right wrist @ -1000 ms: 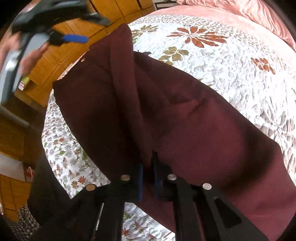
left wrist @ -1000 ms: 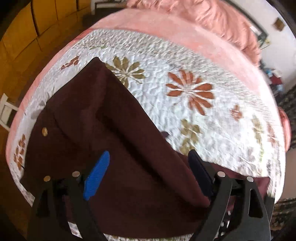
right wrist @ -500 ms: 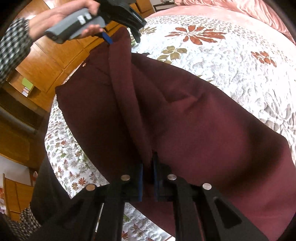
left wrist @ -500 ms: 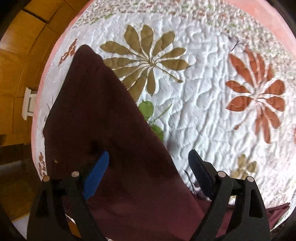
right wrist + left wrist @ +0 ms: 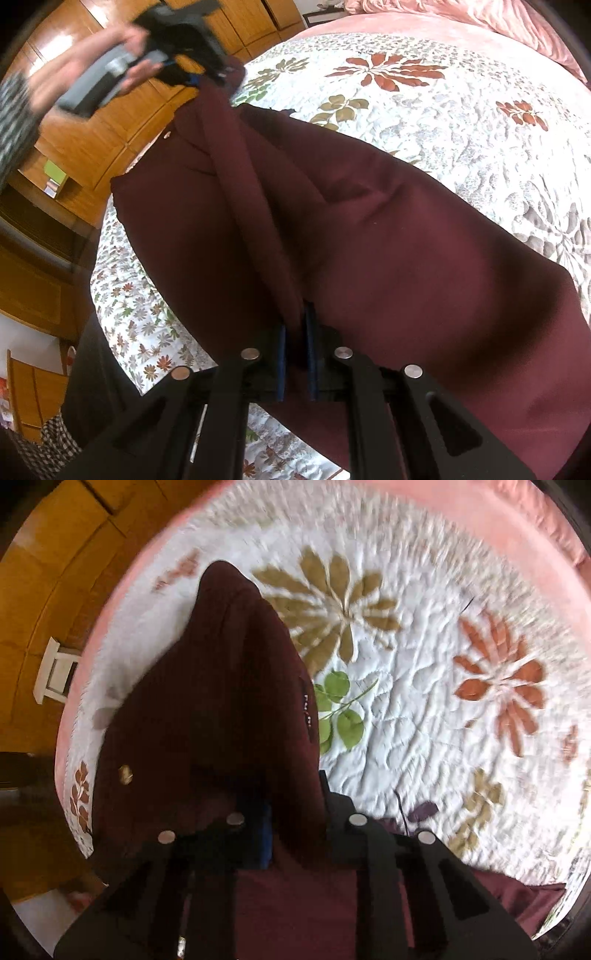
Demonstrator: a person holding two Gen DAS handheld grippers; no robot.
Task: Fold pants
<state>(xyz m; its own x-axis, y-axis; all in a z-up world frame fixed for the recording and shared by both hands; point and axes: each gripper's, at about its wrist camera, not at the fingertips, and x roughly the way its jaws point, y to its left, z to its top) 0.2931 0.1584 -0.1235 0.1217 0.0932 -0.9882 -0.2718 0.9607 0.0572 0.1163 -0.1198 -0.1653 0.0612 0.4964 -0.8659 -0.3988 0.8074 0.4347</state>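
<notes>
Dark maroon pants (image 5: pixel 221 701) lie on a floral quilt (image 5: pixel 406 720). My left gripper (image 5: pixel 295 812) points down at their far end. Its jaws are closing, and a raised ridge of the cloth is pinched between them. A brass button (image 5: pixel 125 773) shows to the left. In the right wrist view the pants (image 5: pixel 369 240) stretch away from my right gripper (image 5: pixel 295 328), which is shut on a fold of the near edge. At the far end the left gripper (image 5: pixel 192 74) sits in a person's hand (image 5: pixel 122 40) and lifts the cloth.
The quilt (image 5: pixel 443 122) covers a bed with a pink blanket (image 5: pixel 480 14) at its far side. Wooden cupboards (image 5: pixel 92 122) stand close along the bed's left edge. A small white stool (image 5: pixel 55 672) sits on the floor there.
My left gripper has come down over the pants' far end and its wide jaws have closed around a fold, which now stands up as a ridge. The right gripper has kept still.
</notes>
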